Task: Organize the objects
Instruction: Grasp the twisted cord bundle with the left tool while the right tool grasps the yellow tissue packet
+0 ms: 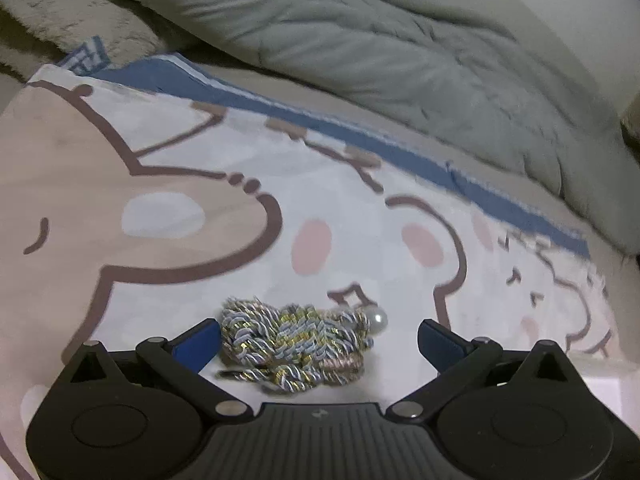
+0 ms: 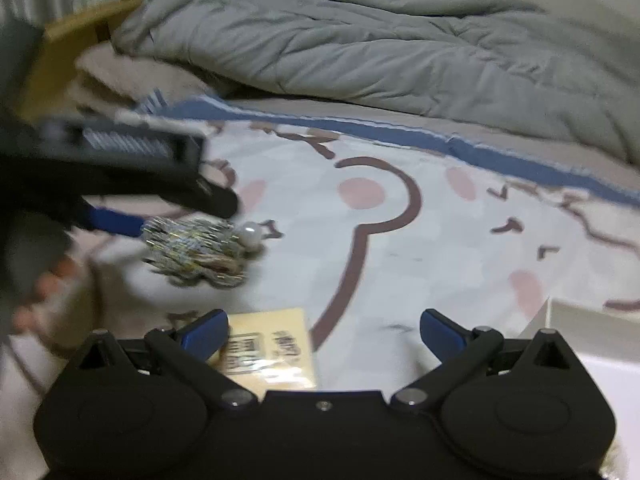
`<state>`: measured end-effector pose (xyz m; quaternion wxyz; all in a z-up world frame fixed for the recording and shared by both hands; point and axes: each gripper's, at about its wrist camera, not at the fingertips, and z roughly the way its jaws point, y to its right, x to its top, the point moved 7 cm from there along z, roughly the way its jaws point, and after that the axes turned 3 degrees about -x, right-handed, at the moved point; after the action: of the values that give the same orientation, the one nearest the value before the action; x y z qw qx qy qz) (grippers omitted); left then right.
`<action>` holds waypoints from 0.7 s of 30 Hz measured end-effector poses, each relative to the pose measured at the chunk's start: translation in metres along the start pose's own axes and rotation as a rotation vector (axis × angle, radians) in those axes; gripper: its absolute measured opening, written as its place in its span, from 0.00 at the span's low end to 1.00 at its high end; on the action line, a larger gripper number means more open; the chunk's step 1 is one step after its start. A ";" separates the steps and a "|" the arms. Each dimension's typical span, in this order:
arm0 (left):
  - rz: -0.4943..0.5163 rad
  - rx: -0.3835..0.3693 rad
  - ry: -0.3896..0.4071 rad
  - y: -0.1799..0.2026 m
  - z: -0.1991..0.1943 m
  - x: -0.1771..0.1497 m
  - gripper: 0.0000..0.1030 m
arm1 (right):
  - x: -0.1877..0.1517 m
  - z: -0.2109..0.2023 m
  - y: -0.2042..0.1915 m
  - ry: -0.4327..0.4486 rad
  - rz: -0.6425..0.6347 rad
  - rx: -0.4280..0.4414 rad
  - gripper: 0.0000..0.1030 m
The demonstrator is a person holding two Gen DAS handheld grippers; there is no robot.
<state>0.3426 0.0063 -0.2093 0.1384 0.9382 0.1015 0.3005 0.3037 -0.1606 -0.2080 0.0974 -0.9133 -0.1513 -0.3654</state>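
Blue pads tip the black fingers of the left gripper (image 1: 318,338), which stand wide apart with a braided cord bundle (image 1: 296,346) lying between them, close against the left finger and clear of the right one. The bundle is twisted from pale blue, gold and pink strands and carries a white pearl bead (image 1: 377,317) at its far right end. It rests on a cartoon-print blanket (image 1: 200,152), white with brown-outlined bear faces, pink cheeks and a blue border. In the right wrist view the same bundle (image 2: 196,250) shows beside the blurred left gripper (image 2: 168,220), whose blue finger touches its near-left side. The right gripper (image 2: 324,334) also has its fingers spread wide with nothing between them; a pale yellow printed card (image 2: 272,354) lies on the blanket just inside its left finger. A white box corner (image 2: 592,324) sits at the right. Beyond the blanket lies a rumpled grey duvet (image 2: 360,40).
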 end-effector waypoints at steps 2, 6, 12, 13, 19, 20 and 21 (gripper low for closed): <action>0.024 0.025 -0.008 0.001 0.004 -0.003 1.00 | -0.002 -0.005 -0.001 0.010 0.032 0.070 1.00; 0.030 0.062 -0.018 -0.002 0.013 -0.008 1.00 | -0.006 -0.007 -0.013 0.009 -0.004 0.118 1.00; 0.054 0.098 -0.038 -0.004 0.024 -0.013 1.00 | -0.016 0.001 -0.027 -0.016 -0.040 0.145 1.00; 0.061 0.098 -0.038 -0.004 0.025 -0.013 0.99 | -0.016 0.003 -0.028 -0.016 -0.054 0.143 1.00; 0.081 0.122 -0.026 -0.006 0.028 -0.013 0.90 | -0.021 0.013 -0.036 -0.042 -0.110 0.101 0.82; 0.077 0.122 -0.021 -0.007 0.028 -0.012 0.87 | -0.022 0.013 -0.037 -0.049 -0.109 0.106 0.78; 0.070 0.121 -0.015 -0.009 0.028 -0.011 0.86 | -0.023 0.014 -0.037 -0.055 -0.108 0.108 0.74</action>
<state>0.3492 0.0059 -0.2397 0.0717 0.9500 0.0854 0.2917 0.2839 -0.1270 -0.2312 0.1223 -0.9069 -0.2223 -0.3365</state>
